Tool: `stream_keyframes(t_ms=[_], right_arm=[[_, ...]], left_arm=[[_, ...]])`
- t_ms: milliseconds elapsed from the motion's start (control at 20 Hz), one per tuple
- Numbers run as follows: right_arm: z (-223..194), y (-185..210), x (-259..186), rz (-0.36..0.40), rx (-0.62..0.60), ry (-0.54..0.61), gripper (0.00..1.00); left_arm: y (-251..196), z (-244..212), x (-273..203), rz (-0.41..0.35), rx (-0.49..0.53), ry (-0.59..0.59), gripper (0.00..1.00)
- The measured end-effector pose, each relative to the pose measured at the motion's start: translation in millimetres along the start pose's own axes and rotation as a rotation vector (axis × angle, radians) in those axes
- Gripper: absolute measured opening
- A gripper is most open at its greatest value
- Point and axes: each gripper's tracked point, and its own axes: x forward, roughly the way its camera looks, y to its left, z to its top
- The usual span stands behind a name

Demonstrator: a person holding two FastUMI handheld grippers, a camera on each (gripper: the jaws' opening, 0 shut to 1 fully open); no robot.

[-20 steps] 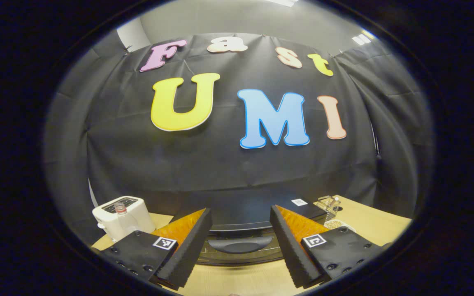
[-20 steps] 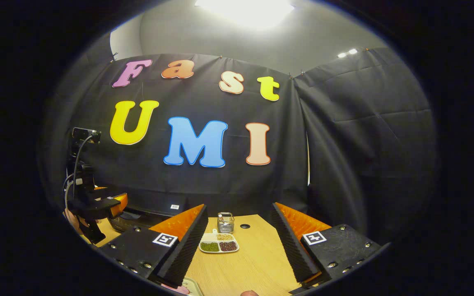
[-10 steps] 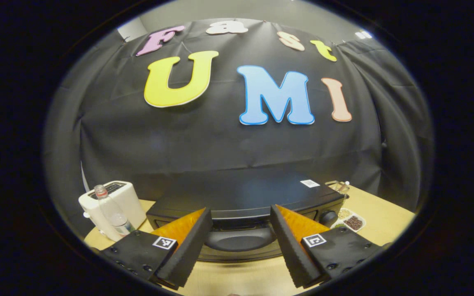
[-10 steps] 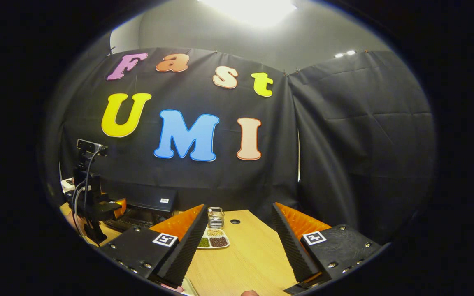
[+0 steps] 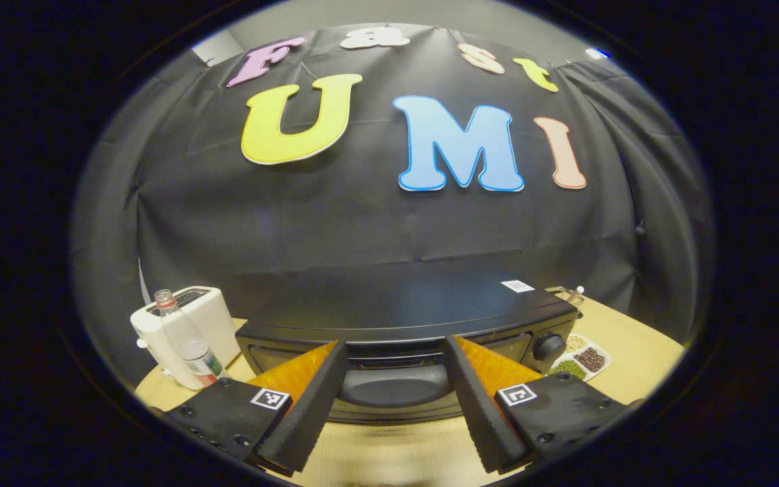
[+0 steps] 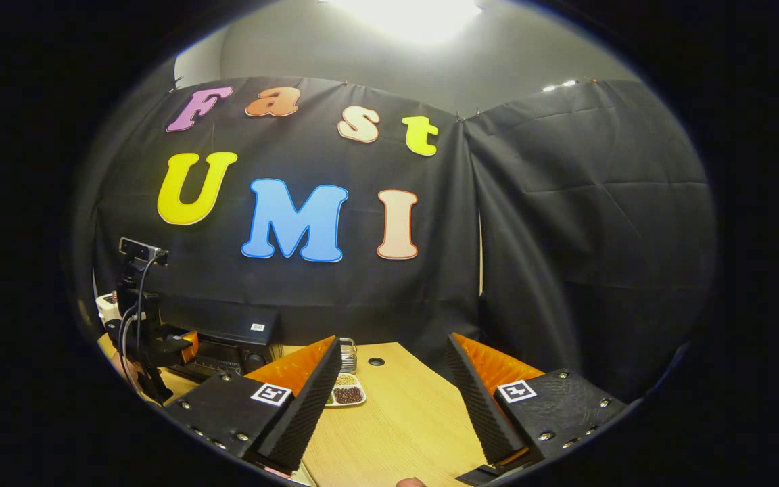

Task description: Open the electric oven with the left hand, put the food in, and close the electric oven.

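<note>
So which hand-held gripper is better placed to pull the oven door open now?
Left. The left hand-held gripper is open right in front of the oven door handle. The right hand-held gripper hangs open over bare table, off to the oven's side.

1. The oven [image 5: 403,325] is a low, wide black box standing on the tabletop [image 5: 626,352] straight ahead of my left tool [image 5: 395,399], its back against the booth wall.
2. Its door is shut; the broad dark handle [image 5: 393,387] runs across the front, framed between my left tool's spread fingers [image 5: 308,412].
3. A round knob [image 5: 549,346] sits at the front's right end, and a small white sticker [image 5: 516,286] lies on the flat top.
4. From my right tool's view the oven [image 6: 234,338] stands far to the left on the tabletop.
</note>
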Motion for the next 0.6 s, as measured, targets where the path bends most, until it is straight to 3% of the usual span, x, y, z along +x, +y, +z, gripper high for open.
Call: stream_keyframes(t_ms=[350,400,600], right_arm=[[3.5,0.1,-1.0,0.039,-0.002,-0.011,0.95],[3.2,0.1,-1.4,0.045,-0.002,-0.011,0.95],[3.3,1.6,-3.5,0.072,-0.006,-0.011,0.95]], left_arm=[[-3.6,-15.9,-30.7,0.007,0.007,0.009,1.0],[-4.1,-18.3,-34.8,0.007,0.007,0.015,0.92],[-6.3,-30.3,-48.8,0.014,0.015,0.036,0.98]])
